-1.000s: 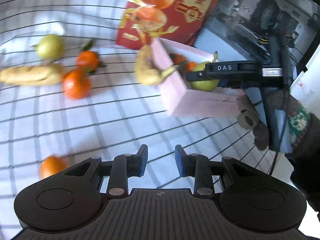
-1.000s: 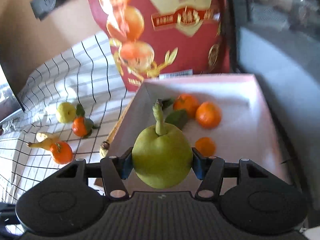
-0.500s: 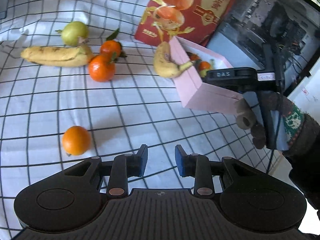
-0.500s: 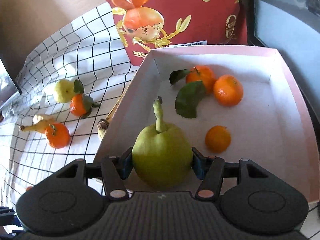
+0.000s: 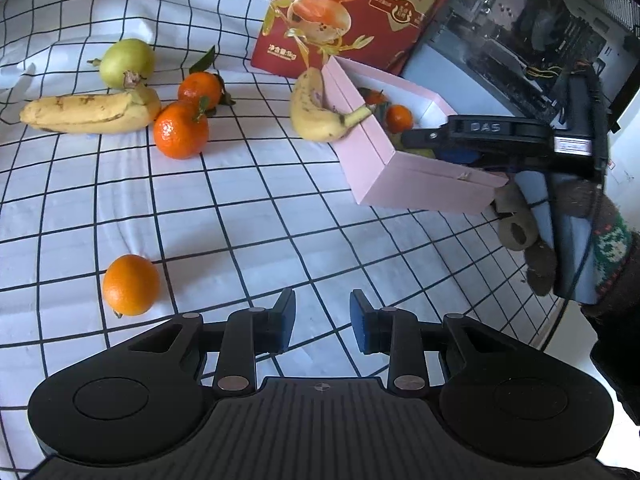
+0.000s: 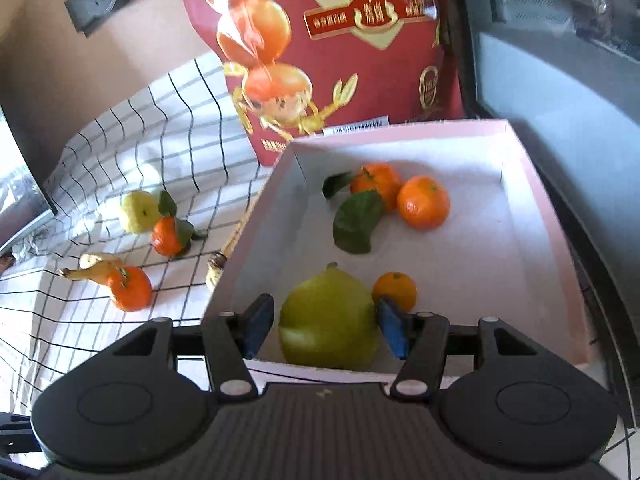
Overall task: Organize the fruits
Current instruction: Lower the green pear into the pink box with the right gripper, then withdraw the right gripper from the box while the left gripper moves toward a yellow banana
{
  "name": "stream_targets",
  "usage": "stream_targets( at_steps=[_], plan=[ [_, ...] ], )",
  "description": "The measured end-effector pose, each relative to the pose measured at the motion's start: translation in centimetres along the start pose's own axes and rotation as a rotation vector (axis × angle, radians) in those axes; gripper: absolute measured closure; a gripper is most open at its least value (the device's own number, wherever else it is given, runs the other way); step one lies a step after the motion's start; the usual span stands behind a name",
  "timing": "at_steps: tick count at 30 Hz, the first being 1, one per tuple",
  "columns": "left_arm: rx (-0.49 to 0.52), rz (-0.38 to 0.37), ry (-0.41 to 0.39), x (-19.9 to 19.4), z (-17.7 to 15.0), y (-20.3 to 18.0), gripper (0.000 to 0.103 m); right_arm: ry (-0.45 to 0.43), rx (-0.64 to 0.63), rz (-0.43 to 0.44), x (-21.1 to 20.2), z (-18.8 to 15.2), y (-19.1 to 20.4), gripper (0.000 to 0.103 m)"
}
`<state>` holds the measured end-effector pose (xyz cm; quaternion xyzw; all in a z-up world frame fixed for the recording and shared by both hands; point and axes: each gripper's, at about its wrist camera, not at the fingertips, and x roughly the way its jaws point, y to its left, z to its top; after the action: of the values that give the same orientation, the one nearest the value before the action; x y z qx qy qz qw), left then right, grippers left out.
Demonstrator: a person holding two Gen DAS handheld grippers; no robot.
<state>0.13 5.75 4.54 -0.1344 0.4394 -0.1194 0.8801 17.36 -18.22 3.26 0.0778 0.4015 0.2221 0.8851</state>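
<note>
A pink box [image 6: 536,216] holds three oranges and a green pear [image 6: 329,316] lying at its near edge. My right gripper [image 6: 326,326] is open over the box, its pads apart on either side of the pear; it also shows in the left wrist view [image 5: 472,136]. My left gripper [image 5: 322,320] is open and empty above the checked cloth [image 5: 248,208]. On the cloth lie a loose orange [image 5: 130,285], two oranges with leaves [image 5: 181,129], a banana [image 5: 88,113], a second pear [image 5: 126,62], and a banana [image 5: 316,112] leaning on the box [image 5: 372,152].
A red fruit bag [image 5: 352,12] stands behind the box and shows in the right wrist view [image 6: 340,48]. A computer case [image 5: 520,40] stands at the right. The table's edge runs along the right side past the box.
My right gripper has opened and let go of the pear, which now lies in the box. My left gripper has pulled back, bringing more of the cloth and fruit into view.
</note>
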Motion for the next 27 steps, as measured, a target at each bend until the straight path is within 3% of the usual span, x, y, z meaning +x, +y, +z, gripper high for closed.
stream_targets(
  at_steps=[5,10,14,17,22,27],
  plan=[
    [-0.005,0.026,-0.006,-0.1,0.1,0.4,0.070,-0.063,-0.015,-0.014,-2.1,-0.3,0.4,0.045],
    [-0.017,0.137,-0.092,-1.6,0.8,1.5,0.070,-0.114,-0.115,-0.052,-3.7,-0.7,2.8,0.045],
    [-0.097,0.247,-0.163,-2.9,1.3,3.9,0.070,-0.150,-0.216,-0.064,-4.6,-1.6,5.5,0.045],
    [-0.185,0.302,-0.163,-3.3,1.2,6.4,0.070,-0.163,-0.301,-0.063,-4.9,-2.9,7.8,0.044],
    [-0.253,0.296,-0.174,-4.0,1.1,8.6,0.070,-0.153,-0.427,-0.047,-5.1,-5.4,11.3,0.044],
    [-0.176,0.235,-0.178,-3.8,2.5,7.6,0.070,-0.113,-0.484,-0.013,-4.7,-7.6,13.4,0.044]
  ],
)
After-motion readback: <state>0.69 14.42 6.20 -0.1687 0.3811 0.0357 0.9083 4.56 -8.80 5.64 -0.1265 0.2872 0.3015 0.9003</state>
